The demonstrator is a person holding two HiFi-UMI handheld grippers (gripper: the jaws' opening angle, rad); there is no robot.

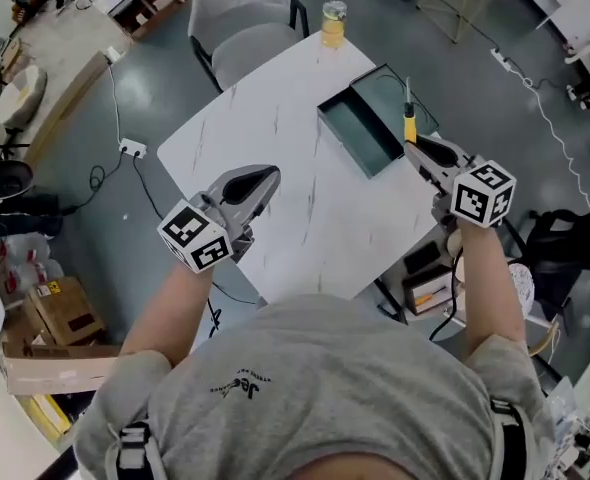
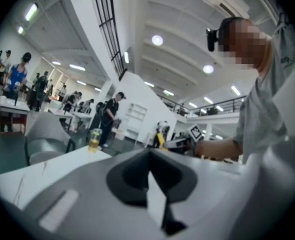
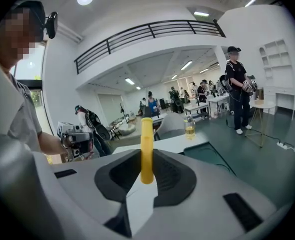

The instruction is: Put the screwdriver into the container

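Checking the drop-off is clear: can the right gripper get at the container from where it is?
Probably yes. The right gripper, shut on the screwdriver, is beside the open container's edge, with nothing visible between them or covering the opening.

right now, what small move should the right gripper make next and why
Probably ease the right gripper leftward over the container: its jaws hold the screwdriver upright, and it seems to hang by the container's right edge, not yet clearly over the inside.
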